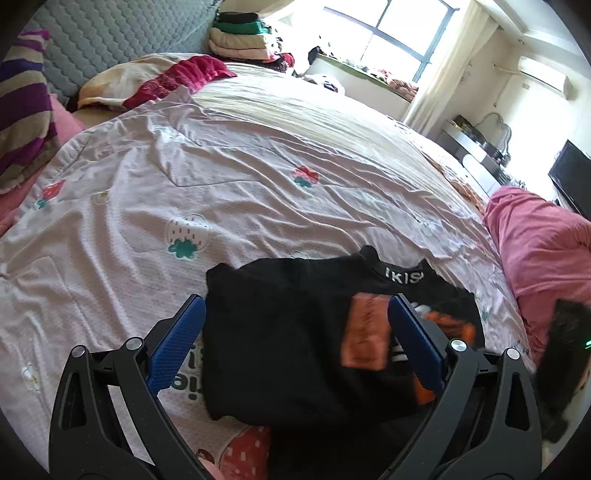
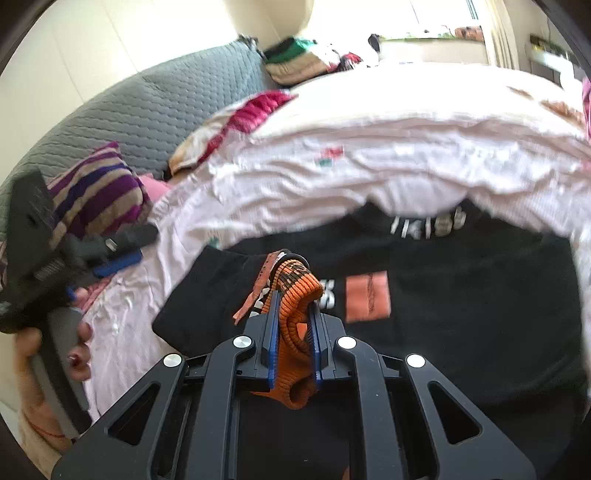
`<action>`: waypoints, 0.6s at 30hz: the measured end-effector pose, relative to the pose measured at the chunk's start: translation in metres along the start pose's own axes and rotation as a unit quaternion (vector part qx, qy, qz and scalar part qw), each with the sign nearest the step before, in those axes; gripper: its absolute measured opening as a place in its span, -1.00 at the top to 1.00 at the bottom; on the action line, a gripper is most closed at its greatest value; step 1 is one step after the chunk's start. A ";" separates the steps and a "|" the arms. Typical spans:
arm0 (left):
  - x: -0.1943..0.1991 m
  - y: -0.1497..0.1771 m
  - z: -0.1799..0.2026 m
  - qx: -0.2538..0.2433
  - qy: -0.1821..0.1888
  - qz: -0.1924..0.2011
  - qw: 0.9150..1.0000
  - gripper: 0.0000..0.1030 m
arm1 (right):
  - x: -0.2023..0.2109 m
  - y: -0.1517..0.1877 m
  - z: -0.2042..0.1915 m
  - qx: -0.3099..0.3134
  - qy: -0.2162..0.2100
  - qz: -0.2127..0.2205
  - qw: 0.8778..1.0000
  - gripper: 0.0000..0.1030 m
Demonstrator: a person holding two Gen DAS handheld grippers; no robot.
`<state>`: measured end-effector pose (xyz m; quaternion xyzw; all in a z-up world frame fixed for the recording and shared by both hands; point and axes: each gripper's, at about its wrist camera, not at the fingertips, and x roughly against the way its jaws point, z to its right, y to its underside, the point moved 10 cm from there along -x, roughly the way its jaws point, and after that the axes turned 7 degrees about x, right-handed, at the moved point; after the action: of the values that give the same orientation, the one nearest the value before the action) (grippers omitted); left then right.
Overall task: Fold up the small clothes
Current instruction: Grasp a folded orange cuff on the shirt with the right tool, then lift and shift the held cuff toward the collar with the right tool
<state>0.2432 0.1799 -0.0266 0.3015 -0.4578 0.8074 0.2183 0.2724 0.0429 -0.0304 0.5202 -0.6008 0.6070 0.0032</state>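
A small black top [image 1: 288, 332] with an orange patch and white lettering lies on the pale pink bedspread [image 1: 221, 177]. My left gripper [image 1: 295, 339] is open, its blue pads [image 1: 177, 347] spread on either side of the top, just above it. In the right wrist view the top [image 2: 461, 295] lies spread out, and my right gripper [image 2: 293, 317] is shut on its orange ribbed cuff [image 2: 295, 291], holding it lifted over the black cloth. The left gripper [image 2: 110, 254] shows at the left, held in a hand.
Striped pillow [image 1: 22, 122] and red-trimmed pillow [image 1: 155, 81] lie at the head of the bed by a grey quilted headboard [image 1: 122, 33]. Folded clothes [image 1: 240, 33] are stacked beyond. A pink blanket [image 1: 543, 240] lies at the right edge.
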 end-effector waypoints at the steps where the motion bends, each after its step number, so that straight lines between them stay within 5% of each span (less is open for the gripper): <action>1: 0.000 -0.001 -0.001 0.002 0.000 0.001 1.000 -0.80 | 0.008 -0.008 0.002 0.005 0.003 0.009 1.000 0.76; 10: -0.001 -0.002 -0.003 0.008 0.003 0.003 1.000 -0.81 | 0.059 -0.039 0.044 0.019 0.058 0.050 0.997 0.77; 18: -0.012 0.005 0.006 -0.006 -0.002 -0.002 1.000 -0.81 | 0.076 -0.021 0.088 0.010 0.100 0.048 0.994 0.78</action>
<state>0.2504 0.1716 -0.0350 0.3023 -0.4623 0.8039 0.2206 0.3062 -0.0624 0.0102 0.4275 -0.6156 0.6614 0.0290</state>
